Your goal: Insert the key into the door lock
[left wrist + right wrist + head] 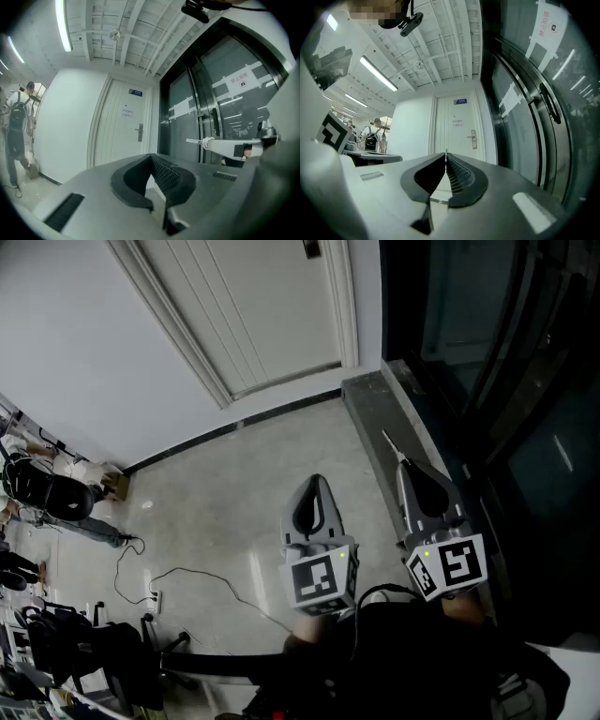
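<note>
Right tongs (405, 466) pinching key (392, 445), jutting past tips

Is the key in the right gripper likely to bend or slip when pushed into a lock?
The key looks thin, straight metal, so probably stiff. Only its end is pinched by the right gripper, so it might pivot or slip if pushed off-axis.

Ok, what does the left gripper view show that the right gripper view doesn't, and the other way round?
Only the left gripper view: the right gripper from the side, the key poking out past its shut tongs. Only the right gripper view: a square-marker cube at the left edge. Both: the white door, its handle, dark glass doors and a person wearing a backpack.
</note>
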Motion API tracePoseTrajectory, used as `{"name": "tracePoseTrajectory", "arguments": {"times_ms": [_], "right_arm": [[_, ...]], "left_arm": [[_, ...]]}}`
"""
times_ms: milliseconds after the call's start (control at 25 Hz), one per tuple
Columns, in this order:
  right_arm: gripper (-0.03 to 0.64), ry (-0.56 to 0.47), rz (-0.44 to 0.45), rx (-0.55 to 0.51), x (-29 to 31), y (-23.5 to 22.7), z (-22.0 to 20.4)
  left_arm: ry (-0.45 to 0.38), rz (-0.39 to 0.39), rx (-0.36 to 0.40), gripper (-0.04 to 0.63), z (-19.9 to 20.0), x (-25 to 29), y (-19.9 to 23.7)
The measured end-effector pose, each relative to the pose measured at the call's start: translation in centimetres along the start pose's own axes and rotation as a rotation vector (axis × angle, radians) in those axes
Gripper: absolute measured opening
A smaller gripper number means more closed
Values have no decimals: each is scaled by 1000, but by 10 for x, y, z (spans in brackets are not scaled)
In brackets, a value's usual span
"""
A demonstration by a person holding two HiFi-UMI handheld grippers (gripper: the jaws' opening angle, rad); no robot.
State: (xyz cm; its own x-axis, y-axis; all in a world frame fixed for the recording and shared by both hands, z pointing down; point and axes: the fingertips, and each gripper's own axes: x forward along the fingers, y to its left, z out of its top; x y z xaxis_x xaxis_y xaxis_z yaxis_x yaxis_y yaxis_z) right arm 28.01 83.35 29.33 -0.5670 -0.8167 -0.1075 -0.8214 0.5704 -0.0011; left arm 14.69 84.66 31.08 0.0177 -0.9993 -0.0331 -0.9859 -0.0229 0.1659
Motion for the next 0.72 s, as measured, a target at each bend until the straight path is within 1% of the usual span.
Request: {"name": "tracePoseTrajectory", "arguments": {"times_ms": [160,400,520,640,720], "right_arm": [[11,0,4,-1,1,1,-1],[11,4,5,4,4,-2,-4],[11,4,6,10,5,0,-5],[12,12,11,14,7,0,-7],[11,21,12,16,7,-5,-10]], "left_arm": [[4,3,39,0,-2,-1,4],[28,-4,49,0,-7,4,2],[31,-4,40,0,-8,4,5],[28,9,39,0,-9,7,9],[48,16,48,0,-16,9,9]]}}
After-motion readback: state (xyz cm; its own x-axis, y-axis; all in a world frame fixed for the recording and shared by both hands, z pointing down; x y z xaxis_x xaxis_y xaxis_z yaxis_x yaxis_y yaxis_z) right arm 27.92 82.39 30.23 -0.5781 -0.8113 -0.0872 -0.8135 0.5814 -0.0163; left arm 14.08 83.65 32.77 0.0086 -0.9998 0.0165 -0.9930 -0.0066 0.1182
